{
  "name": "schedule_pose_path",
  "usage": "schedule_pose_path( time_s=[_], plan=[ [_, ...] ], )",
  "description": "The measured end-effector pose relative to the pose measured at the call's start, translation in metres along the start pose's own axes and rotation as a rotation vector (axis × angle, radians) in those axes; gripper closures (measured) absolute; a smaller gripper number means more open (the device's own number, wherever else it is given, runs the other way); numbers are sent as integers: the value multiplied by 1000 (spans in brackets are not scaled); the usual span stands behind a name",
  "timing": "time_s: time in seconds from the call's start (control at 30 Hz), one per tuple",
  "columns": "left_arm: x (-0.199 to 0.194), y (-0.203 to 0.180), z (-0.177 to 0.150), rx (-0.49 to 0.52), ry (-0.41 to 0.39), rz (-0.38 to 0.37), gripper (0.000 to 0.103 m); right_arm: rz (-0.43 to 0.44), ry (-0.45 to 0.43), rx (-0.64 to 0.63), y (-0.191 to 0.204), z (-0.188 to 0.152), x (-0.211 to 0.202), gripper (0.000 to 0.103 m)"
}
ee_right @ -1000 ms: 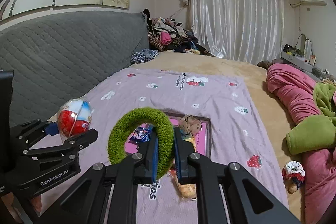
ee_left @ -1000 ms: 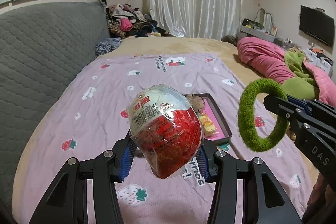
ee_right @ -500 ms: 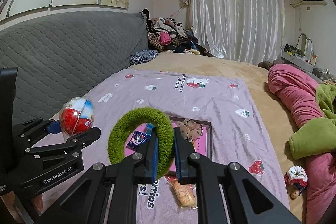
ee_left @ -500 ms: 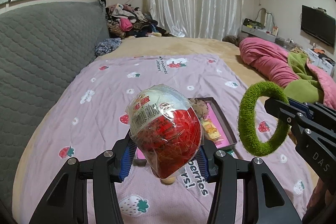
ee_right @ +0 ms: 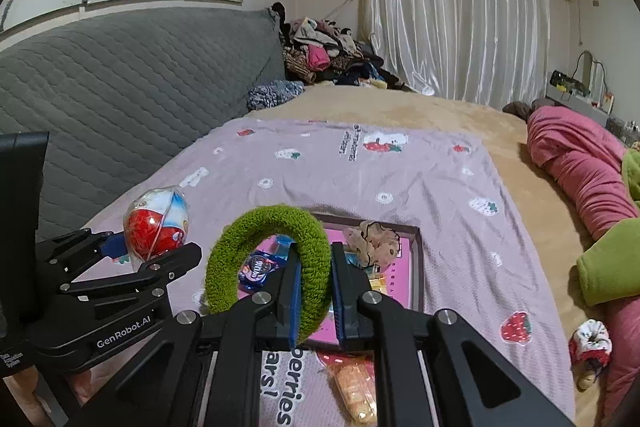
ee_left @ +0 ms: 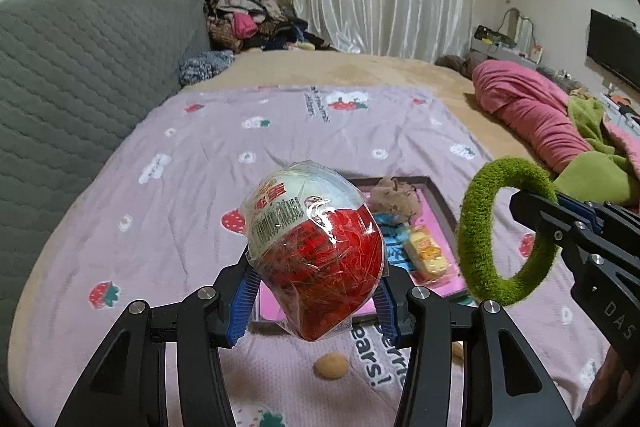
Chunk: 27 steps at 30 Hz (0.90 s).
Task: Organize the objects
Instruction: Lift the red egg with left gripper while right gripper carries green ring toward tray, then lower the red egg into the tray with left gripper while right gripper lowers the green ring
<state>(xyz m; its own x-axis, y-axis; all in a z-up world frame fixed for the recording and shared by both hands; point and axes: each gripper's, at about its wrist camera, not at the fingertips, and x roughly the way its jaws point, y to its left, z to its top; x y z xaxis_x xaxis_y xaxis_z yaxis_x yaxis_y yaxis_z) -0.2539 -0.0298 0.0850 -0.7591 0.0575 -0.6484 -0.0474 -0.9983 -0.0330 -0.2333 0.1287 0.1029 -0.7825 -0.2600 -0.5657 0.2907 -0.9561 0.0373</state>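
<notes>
Egg (ee_left: 314, 259) stands upright, white end up, in left tool (ee_left: 314, 301).

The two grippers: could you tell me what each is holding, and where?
Left gripper: wrapped egg, gripped across its lower sides. Right gripper: green ring, pinched on one side.

Left gripper (ee_left: 314, 291) carries wrapped egg (ee_left: 314, 255); tray (ee_left: 442, 211) sits ahead-right of it, on blanket (ee_left: 280, 131). Round snack (ee_left: 330, 366) lies below its fingers. Right gripper (ee_right: 316, 291) carries fuzzy ring (ee_right: 268, 259), tray (ee_right: 416, 267) directly ahead, packet (ee_right: 354, 387) beneath.
</notes>
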Motion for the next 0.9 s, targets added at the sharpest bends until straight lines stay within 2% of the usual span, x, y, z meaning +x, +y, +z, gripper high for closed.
schedule_pose_path(
  time_s=[0.2, 0.57, 0.7, 0.9],
  plan=[
    [44, 0, -3, -4, 37, -6, 50, 3, 32, 23, -15, -8, 36, 90],
    [109, 5, -18, -10, 57, 21, 50, 36, 71, 67, -25, -30, 97, 90],
    [126, 10, -27, -32, 59, 13, 50, 41, 92, 69, -25, -41, 117, 90],
    [151, 9, -37, -6, 80, 13, 50, 35, 113, 77, -30, -59, 144, 90]
  ],
)
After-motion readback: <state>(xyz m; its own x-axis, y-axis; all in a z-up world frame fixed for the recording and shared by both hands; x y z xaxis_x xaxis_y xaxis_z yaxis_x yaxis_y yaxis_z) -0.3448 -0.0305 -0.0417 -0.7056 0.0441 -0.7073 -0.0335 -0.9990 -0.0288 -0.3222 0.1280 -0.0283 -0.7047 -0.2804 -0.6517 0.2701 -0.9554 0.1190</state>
